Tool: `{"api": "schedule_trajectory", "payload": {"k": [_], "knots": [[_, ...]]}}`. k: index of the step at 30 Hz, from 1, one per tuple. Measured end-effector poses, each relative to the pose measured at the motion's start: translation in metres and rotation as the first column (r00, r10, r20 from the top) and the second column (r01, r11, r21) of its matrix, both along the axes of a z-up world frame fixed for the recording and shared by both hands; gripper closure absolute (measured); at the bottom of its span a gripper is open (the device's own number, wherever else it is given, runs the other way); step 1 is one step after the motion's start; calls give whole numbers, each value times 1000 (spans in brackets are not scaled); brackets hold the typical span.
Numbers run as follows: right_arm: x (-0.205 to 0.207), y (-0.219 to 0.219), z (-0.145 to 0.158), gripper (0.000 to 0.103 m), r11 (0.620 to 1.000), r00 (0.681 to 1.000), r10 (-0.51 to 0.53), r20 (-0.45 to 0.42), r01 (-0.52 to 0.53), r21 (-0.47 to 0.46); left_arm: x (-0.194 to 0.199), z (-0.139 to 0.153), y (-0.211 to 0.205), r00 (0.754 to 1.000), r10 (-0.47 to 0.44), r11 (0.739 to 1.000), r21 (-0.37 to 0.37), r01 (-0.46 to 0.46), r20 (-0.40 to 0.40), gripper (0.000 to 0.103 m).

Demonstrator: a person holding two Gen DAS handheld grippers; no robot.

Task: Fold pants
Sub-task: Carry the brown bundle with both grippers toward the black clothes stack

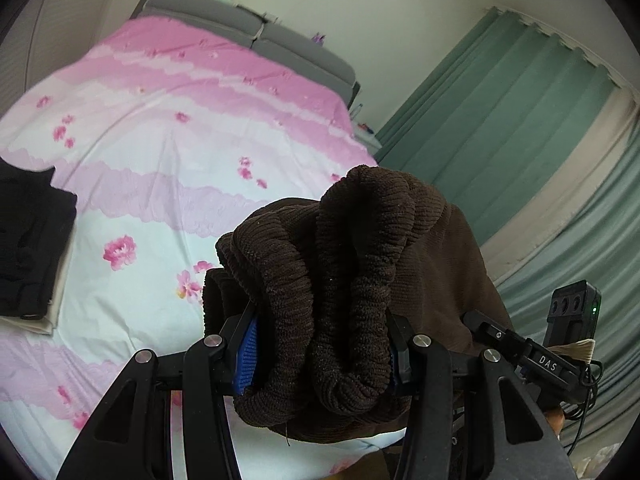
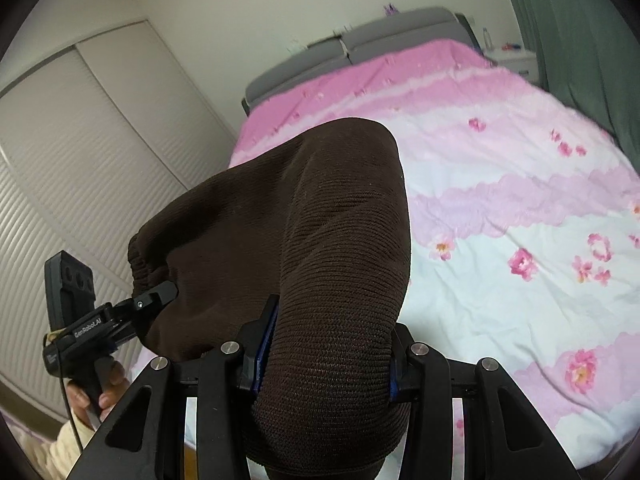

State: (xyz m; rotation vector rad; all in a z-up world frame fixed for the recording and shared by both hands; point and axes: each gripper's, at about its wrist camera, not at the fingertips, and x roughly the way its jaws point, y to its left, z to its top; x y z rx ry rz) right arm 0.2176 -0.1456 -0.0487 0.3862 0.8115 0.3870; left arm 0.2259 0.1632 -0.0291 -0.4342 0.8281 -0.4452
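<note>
The dark brown ribbed pants (image 1: 352, 280) hang between my two grippers above the near edge of the bed. My left gripper (image 1: 320, 344) is shut on the bunched elastic waistband. My right gripper (image 2: 324, 352) is shut on a thick fold of the same brown pants (image 2: 320, 240). In the right wrist view the left gripper (image 2: 156, 296) shows at the left, clamped on the gathered waistband. In the left wrist view the right gripper (image 1: 480, 320) shows at the right, against the cloth.
The bed with a pink and white flowered cover (image 1: 168, 152) fills the space ahead, with a grey headboard (image 1: 280, 44) at the far end. A folded black garment on a cream one (image 1: 28, 248) lies at the left. Green curtains (image 1: 520, 120) hang right, louvred doors (image 2: 68, 160) left.
</note>
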Motion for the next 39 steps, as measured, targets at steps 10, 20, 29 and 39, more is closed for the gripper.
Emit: {"api": "schedule_trajectory", "payload": {"k": [10, 20, 29, 39], "knots": [[-78, 13, 27, 60, 1000, 995, -1, 96, 0, 12, -88, 32, 13, 997, 8, 1000, 9, -9, 72, 55], [-156, 48, 42, 60, 1000, 988, 14, 155, -17, 19, -170, 55, 63, 996, 42, 999, -16, -41, 84, 55], [-165, 108, 60, 60, 997, 978, 67, 196, -74, 30, -197, 75, 139, 982, 108, 994, -38, -103, 153, 55], [-113, 229, 60, 60, 993, 977, 109, 183, -115, 25, -145, 76, 273, 984, 131, 991, -54, -125, 125, 55]]}}
